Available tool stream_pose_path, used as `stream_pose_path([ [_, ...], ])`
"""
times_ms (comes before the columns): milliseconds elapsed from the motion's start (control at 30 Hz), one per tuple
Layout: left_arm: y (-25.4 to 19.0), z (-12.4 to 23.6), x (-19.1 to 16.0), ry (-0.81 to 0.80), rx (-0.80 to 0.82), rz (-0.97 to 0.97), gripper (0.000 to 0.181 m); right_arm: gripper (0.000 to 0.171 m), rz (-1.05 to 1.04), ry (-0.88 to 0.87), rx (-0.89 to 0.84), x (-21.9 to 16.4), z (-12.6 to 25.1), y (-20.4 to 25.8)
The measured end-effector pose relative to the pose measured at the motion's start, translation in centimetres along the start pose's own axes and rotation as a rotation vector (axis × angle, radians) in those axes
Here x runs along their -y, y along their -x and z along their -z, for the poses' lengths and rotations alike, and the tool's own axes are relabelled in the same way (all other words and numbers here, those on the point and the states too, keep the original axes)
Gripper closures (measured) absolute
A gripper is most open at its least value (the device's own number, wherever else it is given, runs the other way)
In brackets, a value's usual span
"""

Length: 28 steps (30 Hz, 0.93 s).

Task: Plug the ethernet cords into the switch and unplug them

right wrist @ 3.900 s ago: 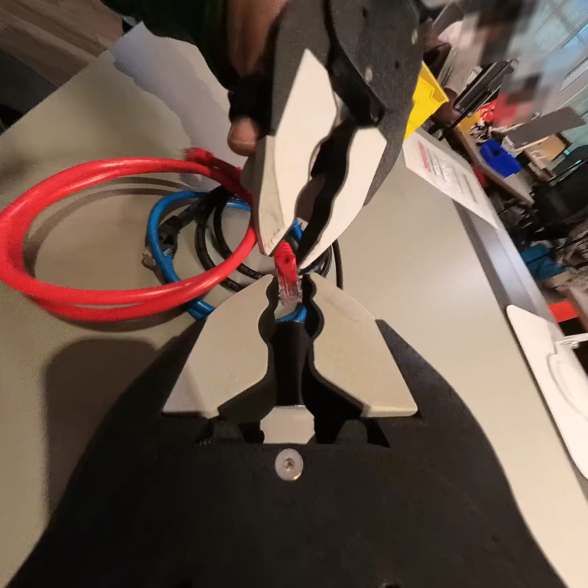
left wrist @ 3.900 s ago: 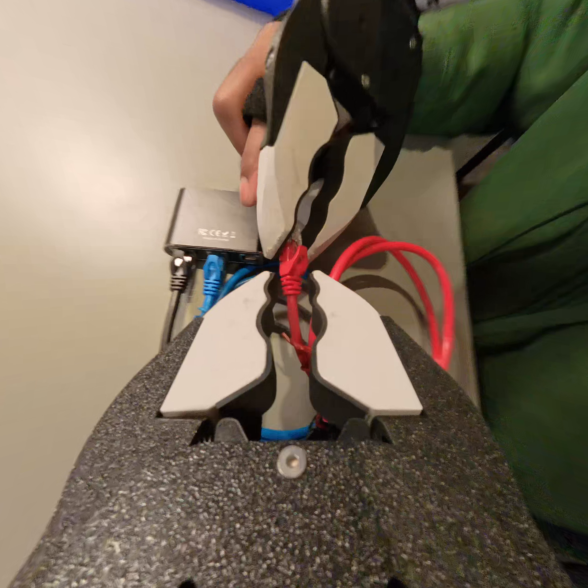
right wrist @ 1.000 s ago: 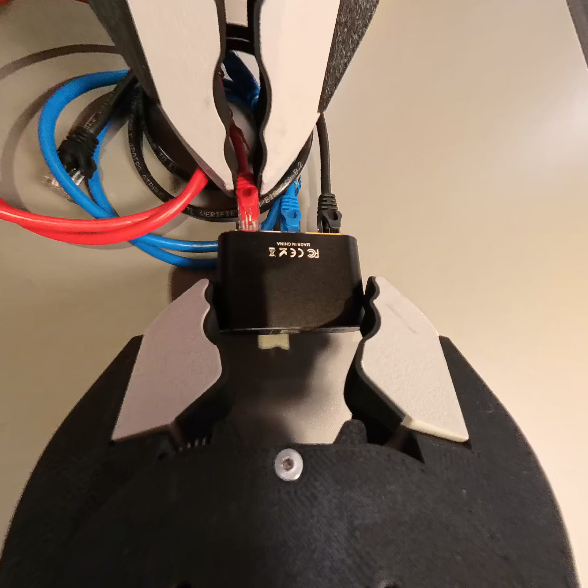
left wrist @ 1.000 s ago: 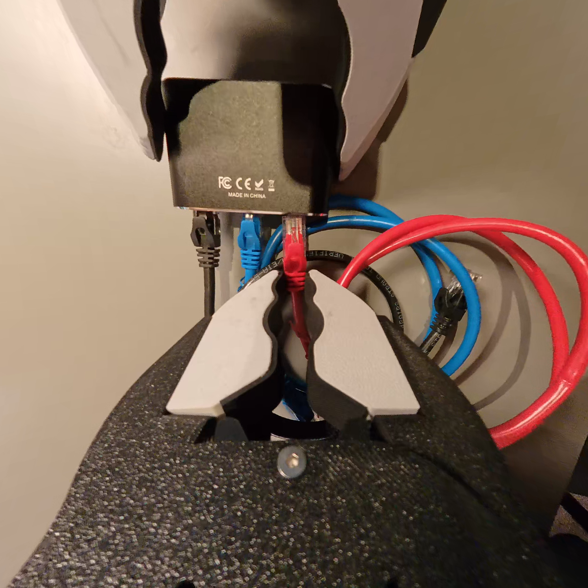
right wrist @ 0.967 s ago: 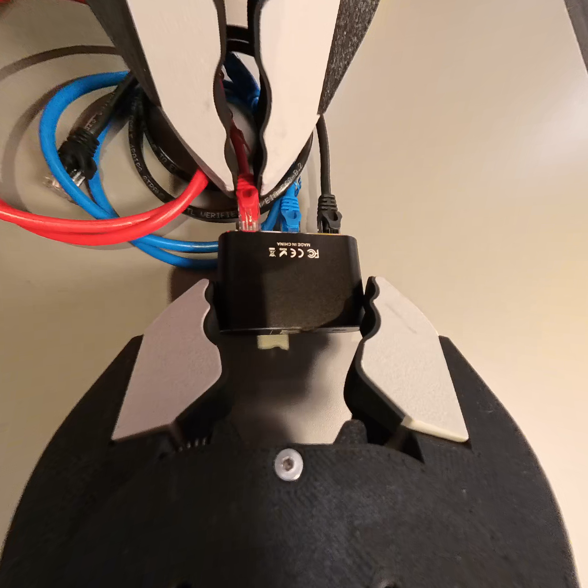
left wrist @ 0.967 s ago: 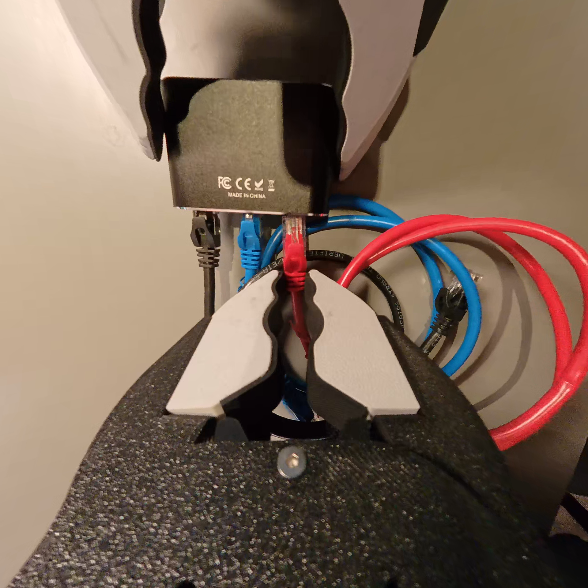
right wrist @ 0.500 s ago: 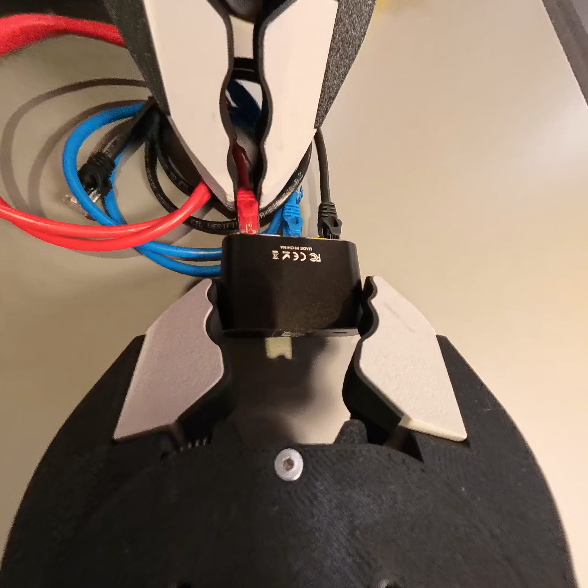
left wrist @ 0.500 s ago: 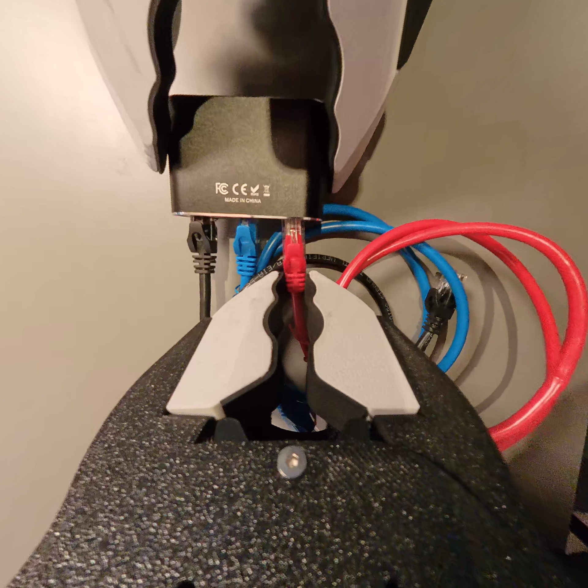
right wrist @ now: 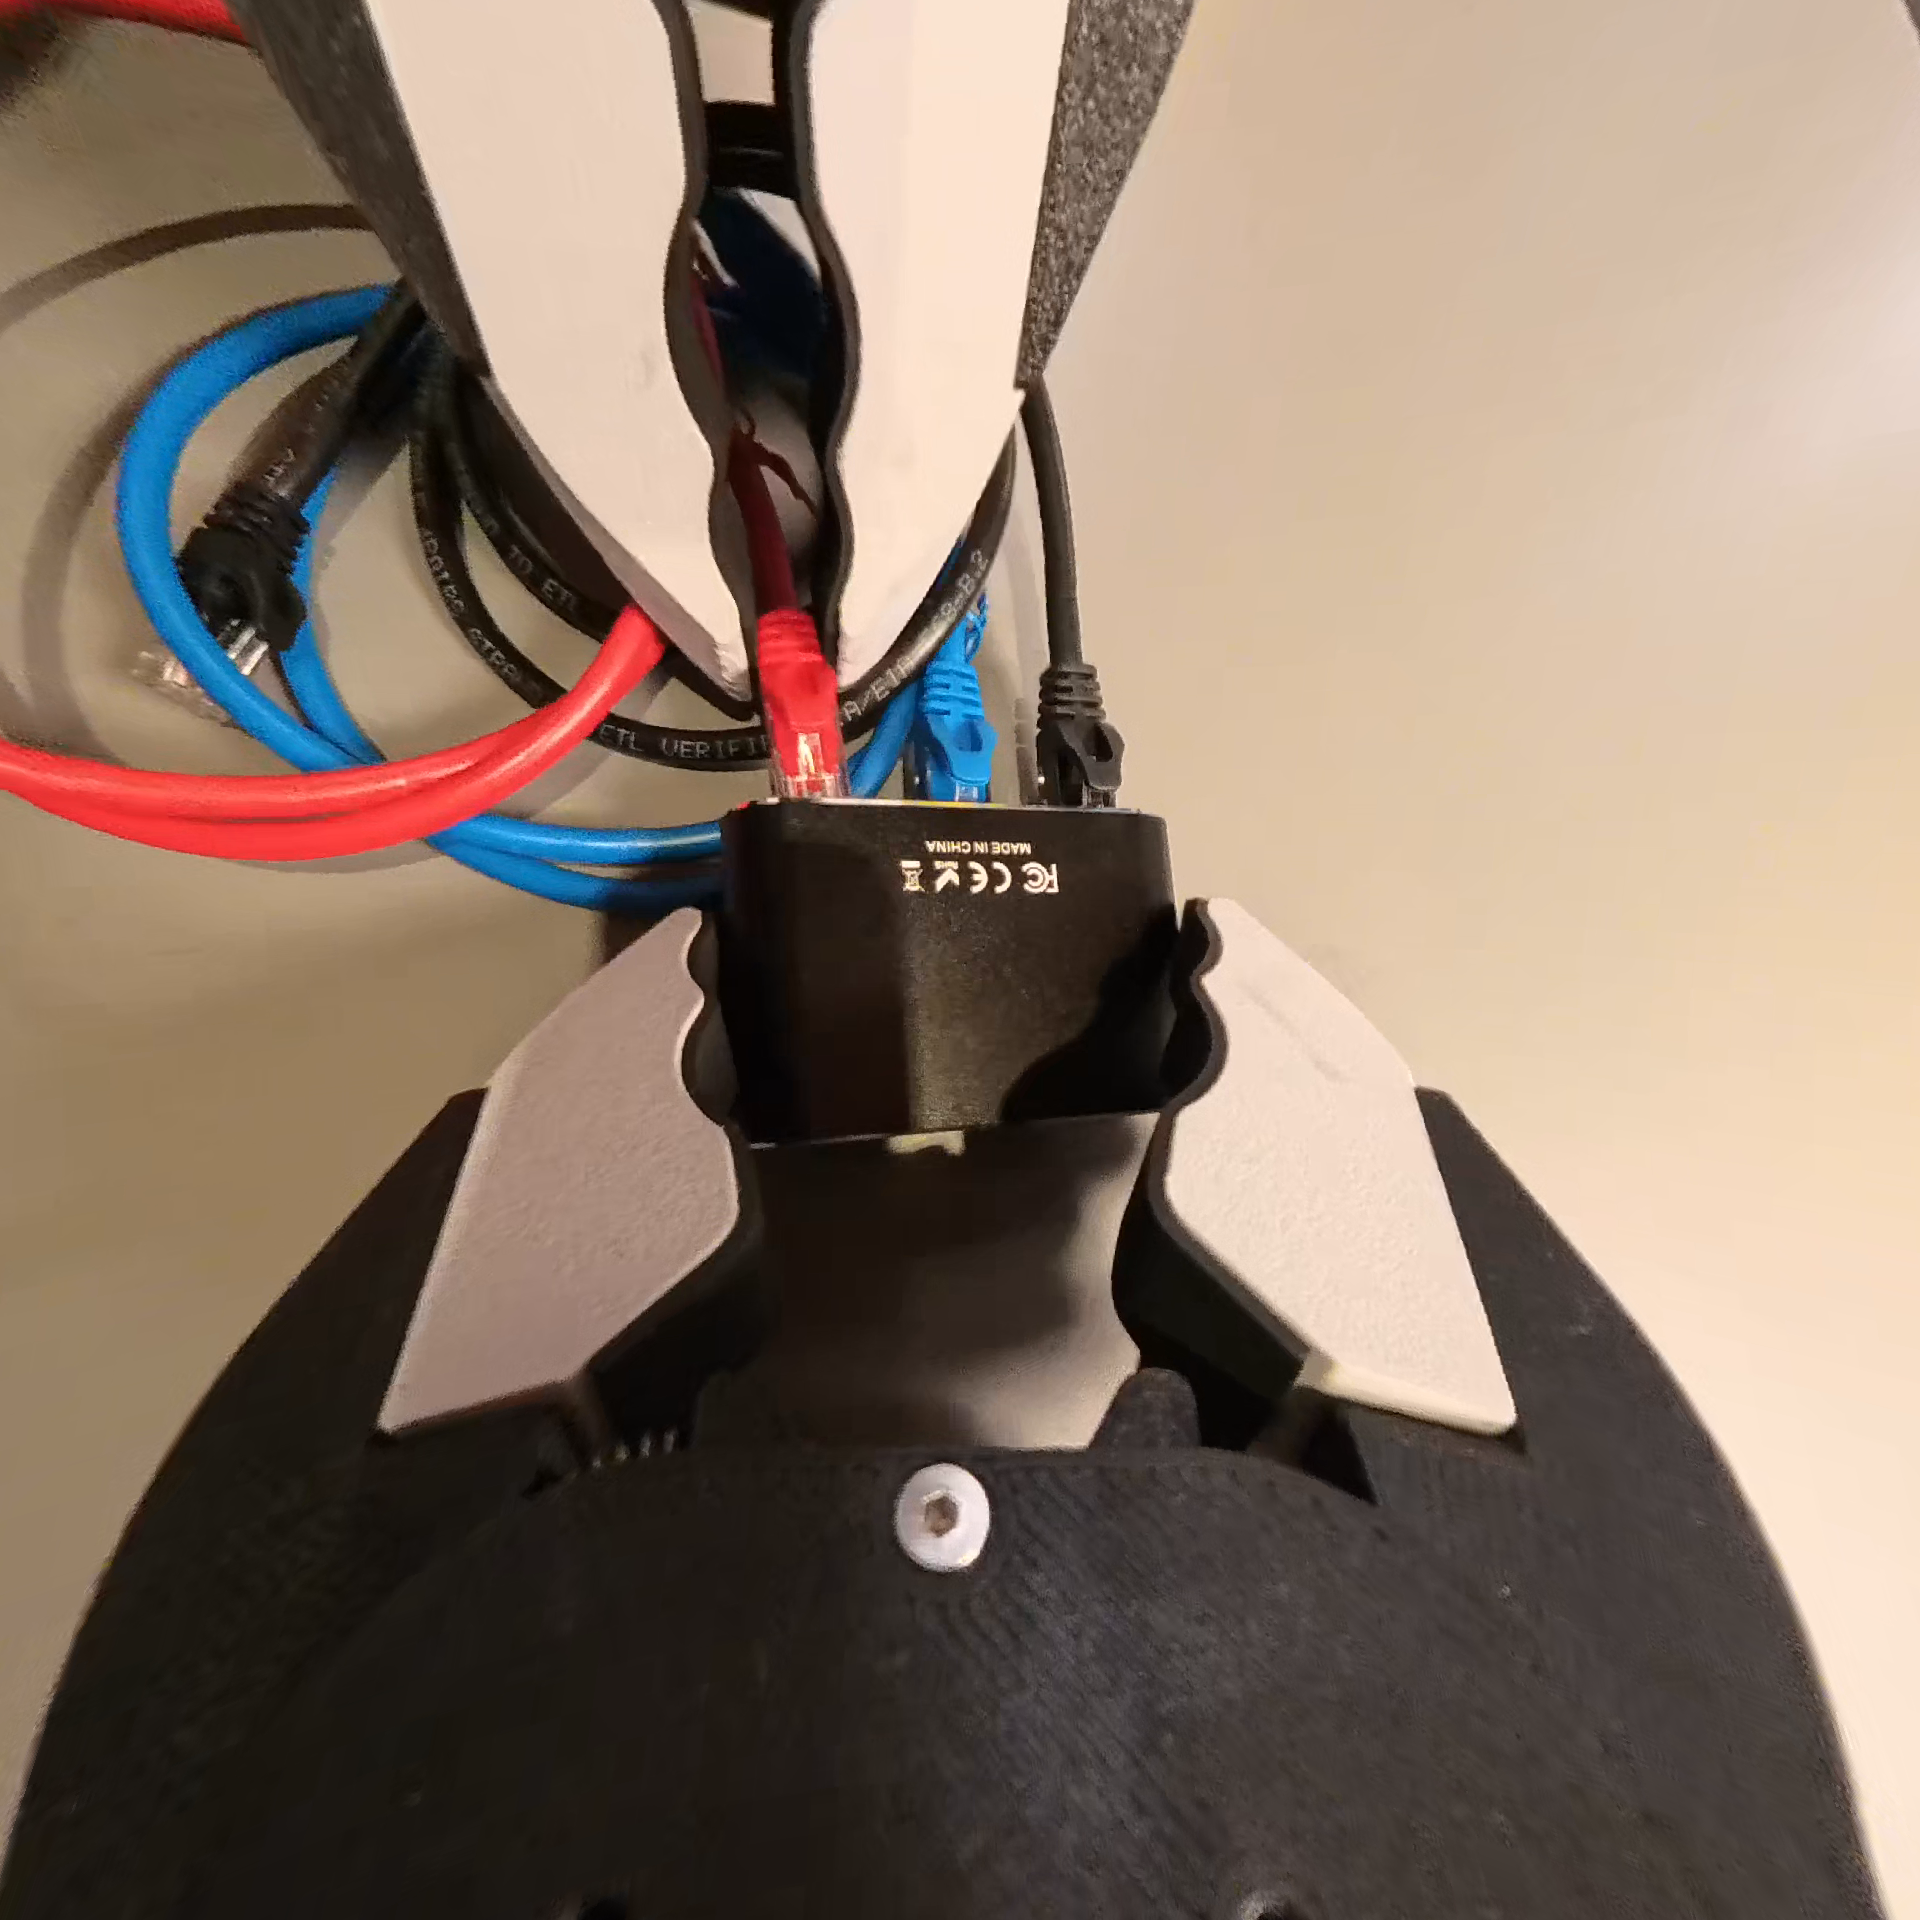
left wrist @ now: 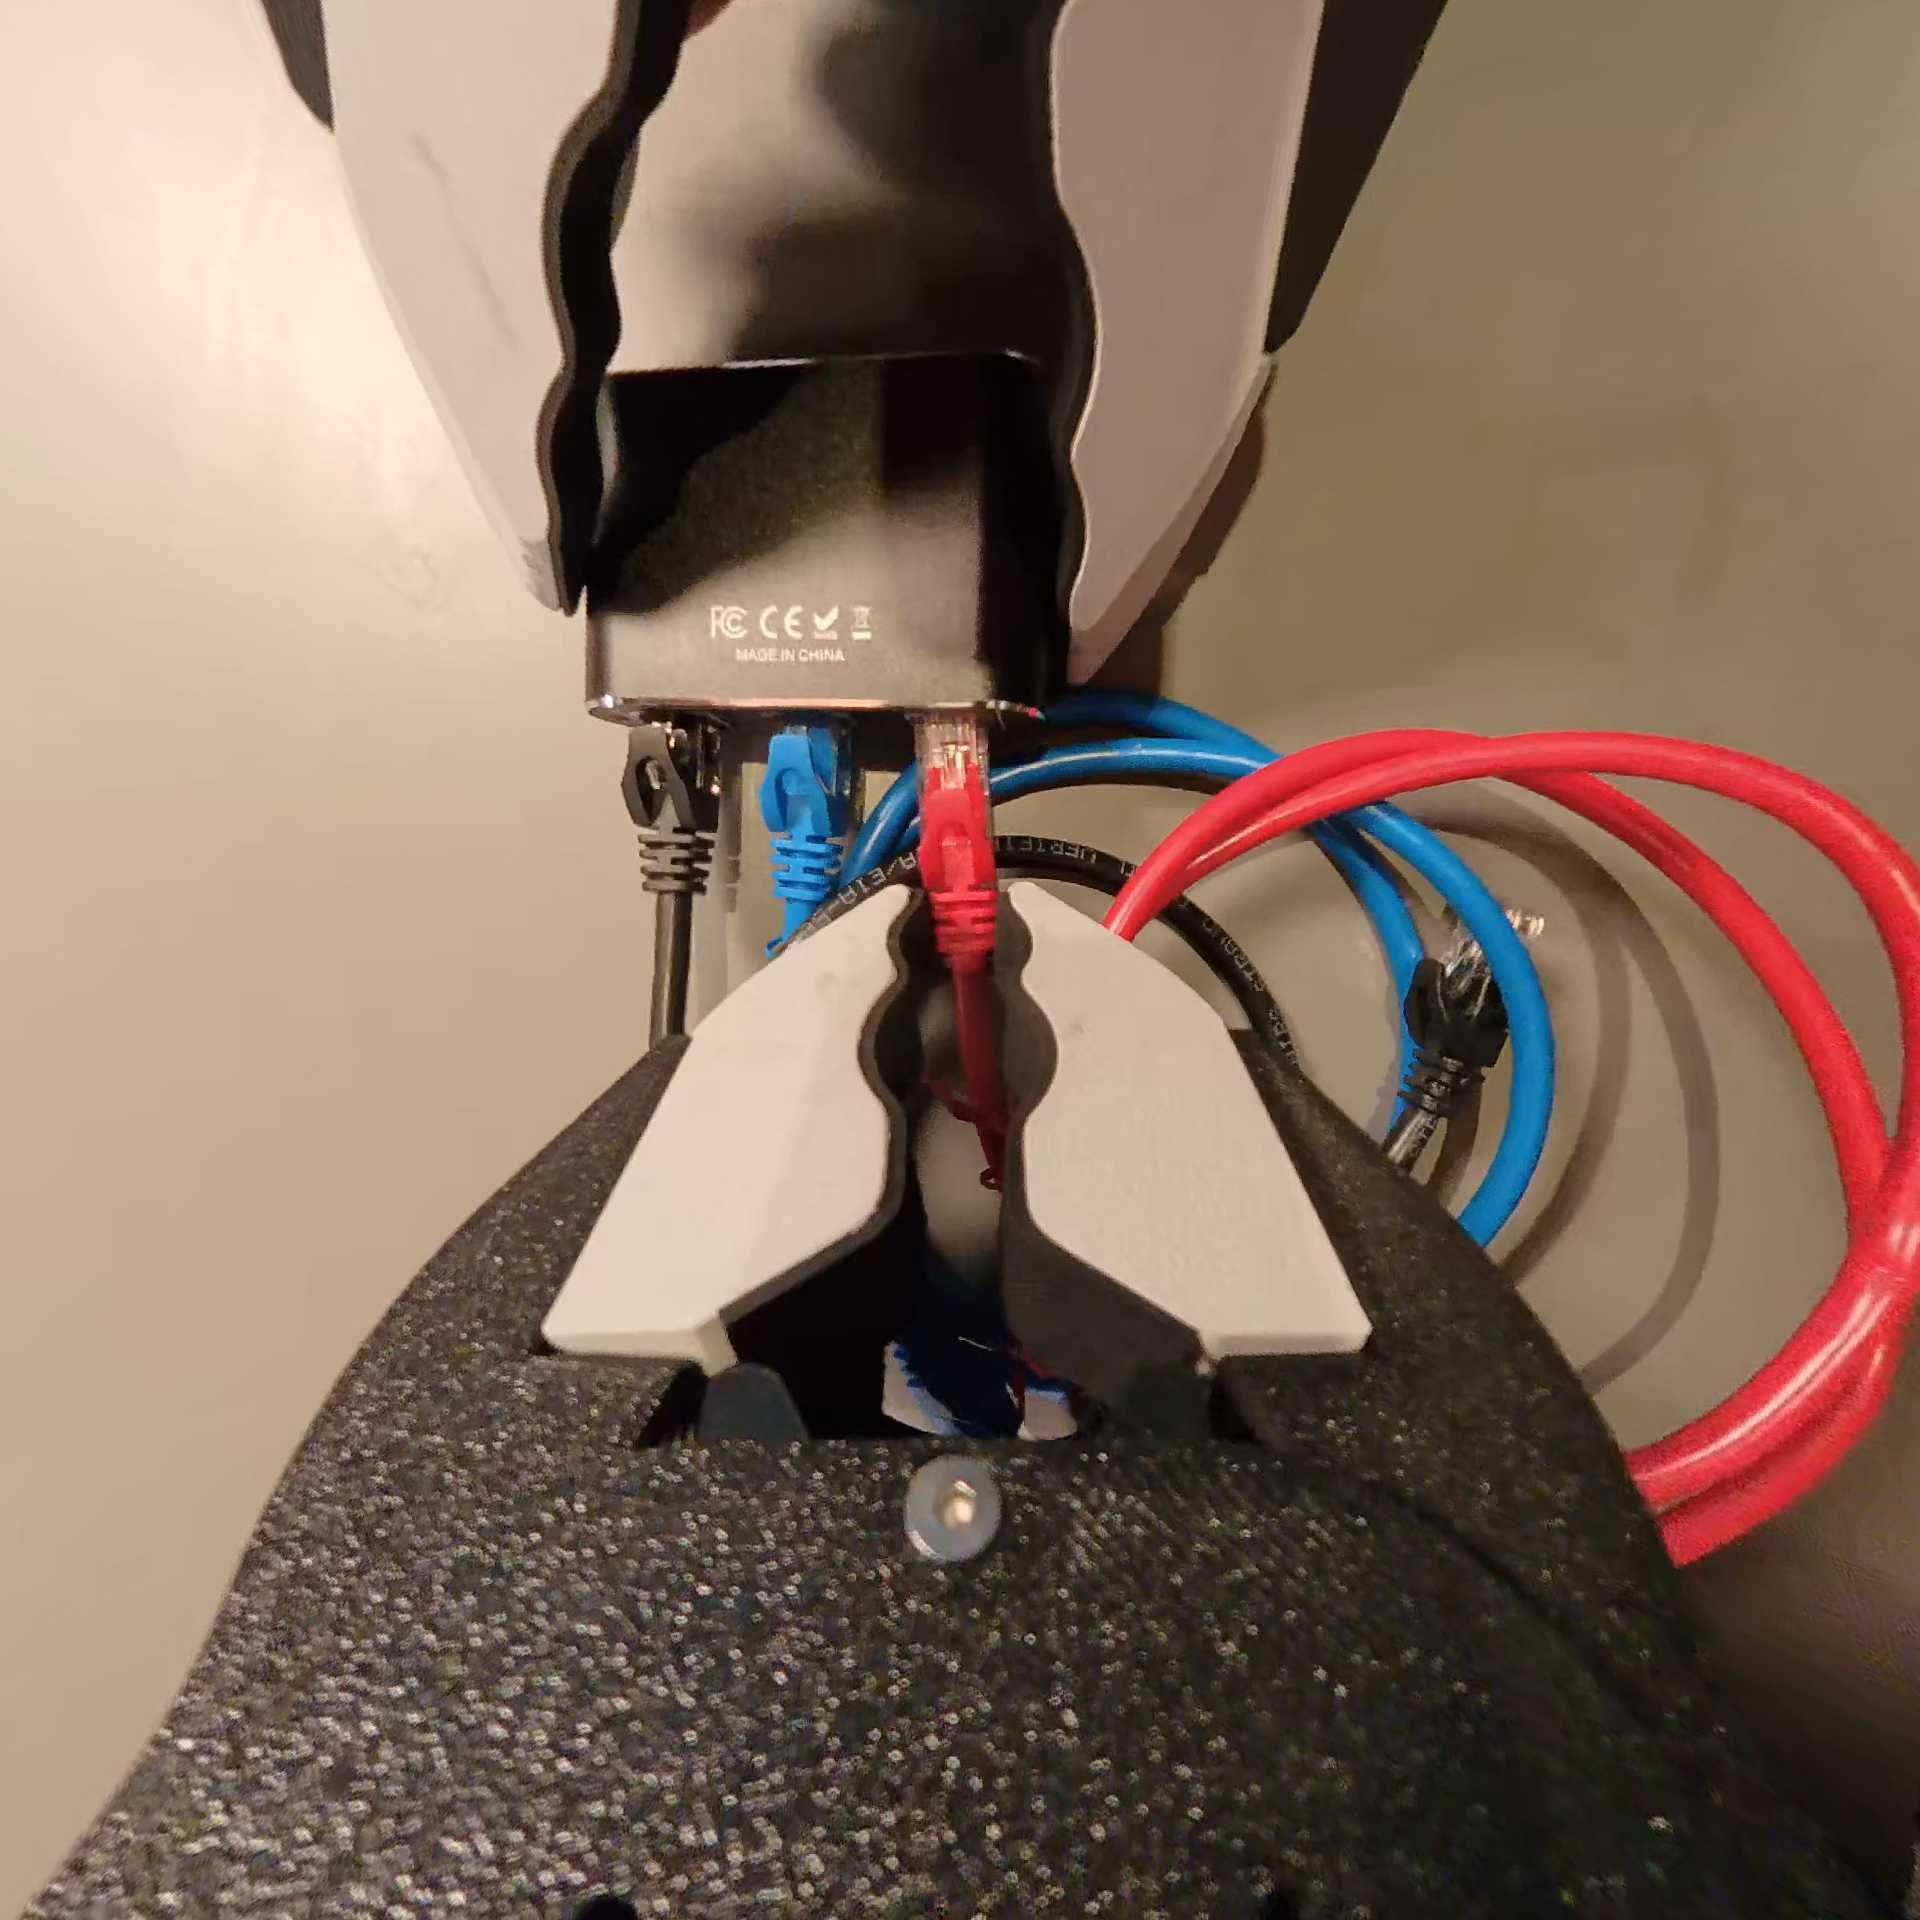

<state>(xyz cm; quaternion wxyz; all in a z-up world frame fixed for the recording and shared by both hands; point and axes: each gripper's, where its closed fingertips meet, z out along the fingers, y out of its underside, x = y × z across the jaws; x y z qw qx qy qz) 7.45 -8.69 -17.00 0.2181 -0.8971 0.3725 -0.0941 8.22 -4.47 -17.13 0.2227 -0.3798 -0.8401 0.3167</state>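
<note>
The black switch [left wrist: 821,561] is held at its sides by my right gripper [right wrist: 945,925], which is shut on it; the switch also shows in the right wrist view [right wrist: 935,997]. A black plug [left wrist: 665,800], a blue plug [left wrist: 800,800] and a red plug [left wrist: 956,790] sit in its ports. My left gripper [left wrist: 956,904] is shut on the red cord's boot, just behind the red plug. From the right wrist view the left gripper [right wrist: 790,655] comes in from the top, around the red cord [right wrist: 795,686].
Loops of red cord [left wrist: 1662,831], blue cord [left wrist: 1507,1039] and black cord lie on the beige table [left wrist: 260,935] to the right of the switch. A loose black plug [left wrist: 1449,1029] rests inside the loops. The right gripper [left wrist: 821,623] fills the top of the left wrist view. The grippers' ends are close to 5 cm from one another.
Both grippers keep their hold. The switch and the cord loops have shifted a little in both views. The red plug still sits in its port.
</note>
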Motion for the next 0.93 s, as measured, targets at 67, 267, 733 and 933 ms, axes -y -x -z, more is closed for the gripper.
stream_pose_path([
  [67, 0.1, -0.1, 0.3, -0.026, -0.002, 0.01, 0.169, 0.088, -0.013, 0.026, -0.027, -0.1, 0.5, -0.2],
  [267, 0.1, -0.2, 0.4, -0.029, -0.002, 0.018, 0.169, 0.108, -0.121, 0.101, -0.02, -2.1, 3.9, 0.2],
  [733, 1.3, 1.2, -0.5, -0.009, 0.033, 0.012, 0.169, 0.137, -0.079, -0.02, -0.07, 0.0, 2.9, -0.2],
  [933, 1.6, 1.6, -0.1, -0.047, 0.048, 0.003, 0.17, 0.139, -0.071, -0.075, -0.083, 0.4, 3.4, -0.5],
])
